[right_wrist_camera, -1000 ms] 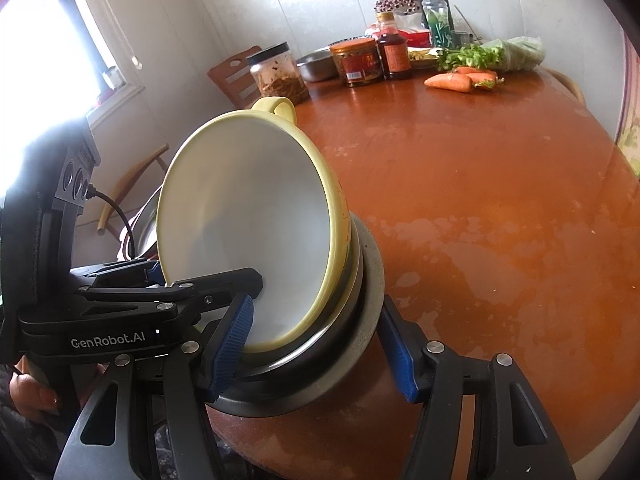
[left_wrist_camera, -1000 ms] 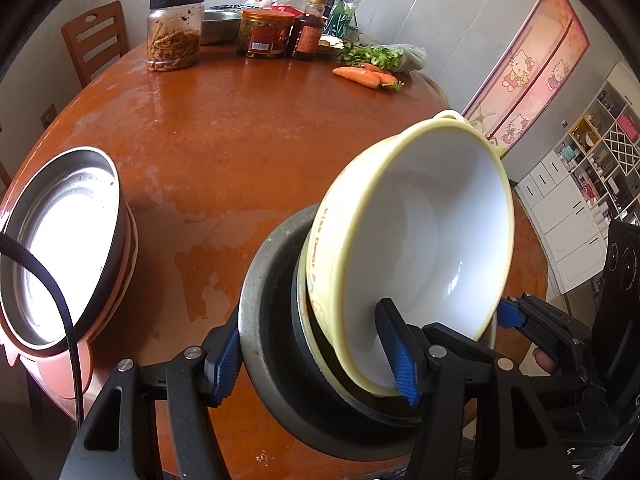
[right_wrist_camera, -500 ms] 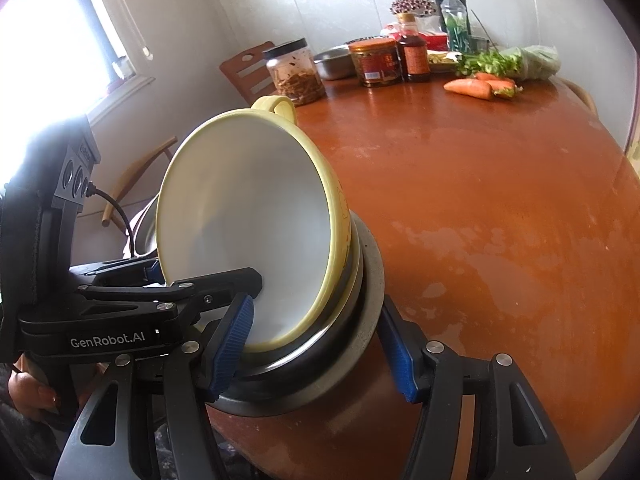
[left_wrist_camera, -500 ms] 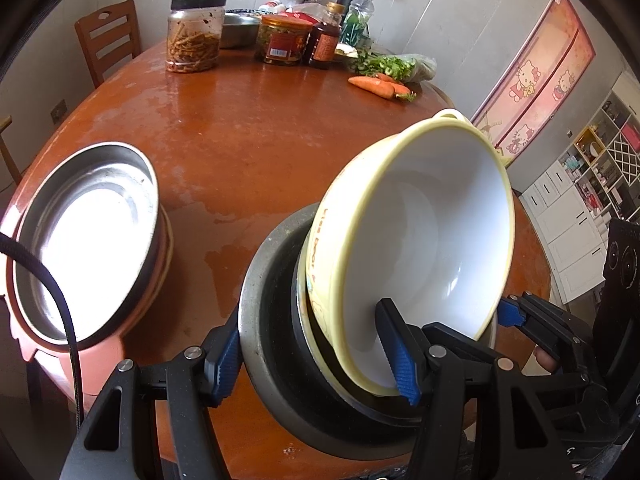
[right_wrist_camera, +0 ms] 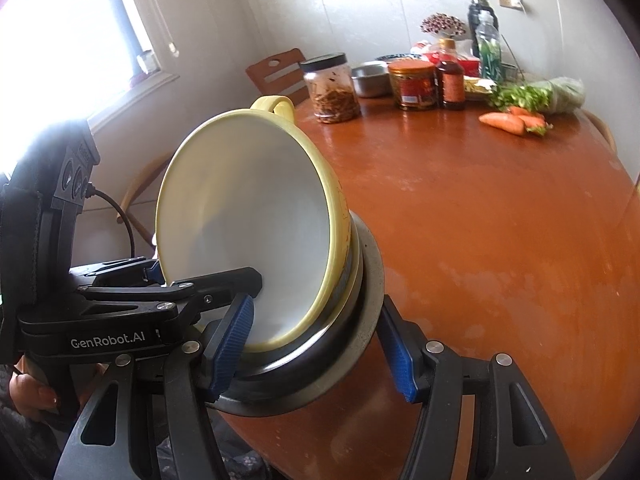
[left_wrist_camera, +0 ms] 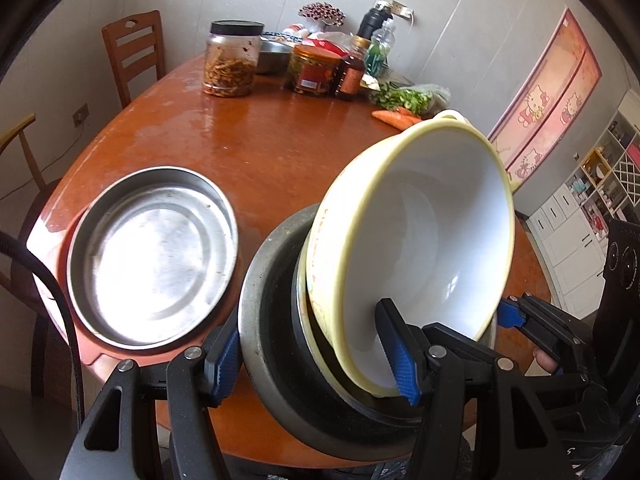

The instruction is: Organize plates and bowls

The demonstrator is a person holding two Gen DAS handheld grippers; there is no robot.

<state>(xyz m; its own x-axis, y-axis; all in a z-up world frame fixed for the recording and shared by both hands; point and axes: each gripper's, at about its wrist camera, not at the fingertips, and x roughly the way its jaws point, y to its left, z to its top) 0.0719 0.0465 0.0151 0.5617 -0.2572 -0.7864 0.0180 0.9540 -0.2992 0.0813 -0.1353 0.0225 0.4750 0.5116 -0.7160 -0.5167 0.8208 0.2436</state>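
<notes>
Left claw (left_wrist_camera: pixel 316 354): gripping, its blue-padded fingers (left_wrist_camera: pixel 400 356) pressing from both sides on what sits between them, one pad inside, the other outside.
Right claw (right_wrist_camera: pixel 316 354): gripping likewise, facing the left one from the opposite side.
Hands: fingertips curling round each handle, showing only at the frame edges.

The yellow bowl (left_wrist_camera: pixel 420 248) looks glossy and smooth inside; the pan (left_wrist_camera: pixel 152 256) at the tabletop's (left_wrist_camera: pixel 248 148) near-left edge is dull scuffed metal, the wood shiny, patchily worn.
</notes>
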